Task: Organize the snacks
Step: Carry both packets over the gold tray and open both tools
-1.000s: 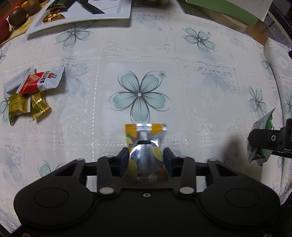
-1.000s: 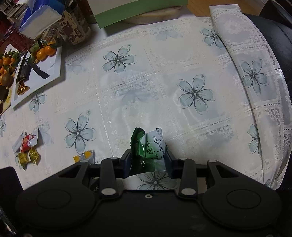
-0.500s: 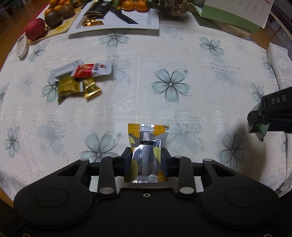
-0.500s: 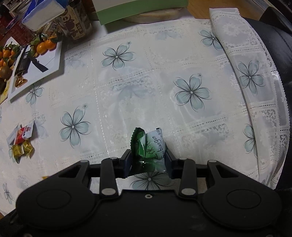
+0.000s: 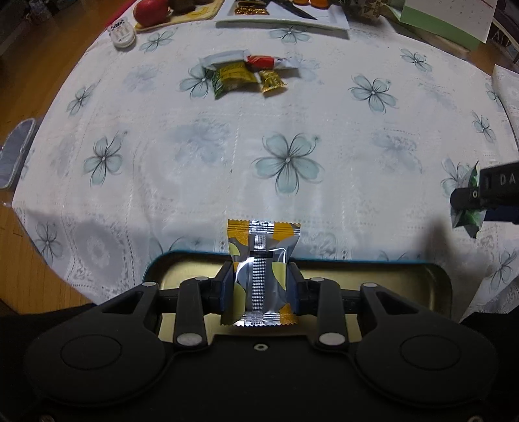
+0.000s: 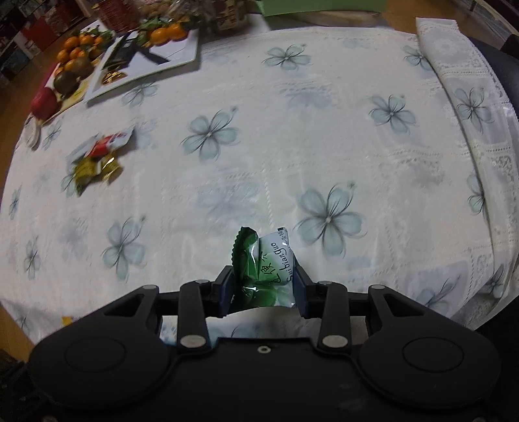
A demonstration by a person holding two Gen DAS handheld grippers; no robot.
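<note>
My left gripper (image 5: 260, 285) is shut on a yellow and silver snack packet (image 5: 262, 266), held upright above an open tin (image 5: 434, 279) with a teal rim and gold inside, near the table's front edge. My right gripper (image 6: 264, 290) is shut on a green and white snack packet (image 6: 264, 263), lifted over the flowered tablecloth; the same gripper (image 5: 480, 194) and its green packet (image 5: 467, 220) show at the right edge of the left wrist view. A small pile of loose snacks (image 5: 246, 73) lies far across the table, also seen as blurred snacks (image 6: 97, 159) in the right wrist view.
At the far edge stand a white tray (image 5: 324, 21) with oranges and a dark knife, a board with an apple (image 5: 150, 11) and kiwis, a small white round container (image 5: 122, 32) and a green box (image 5: 438, 26). A folded cloth (image 6: 454, 65) lies at right.
Both grippers have drawn back toward the near edge of the table with their packets. The open tin has come into view under the left gripper, and the snack pile now looks farther away.
</note>
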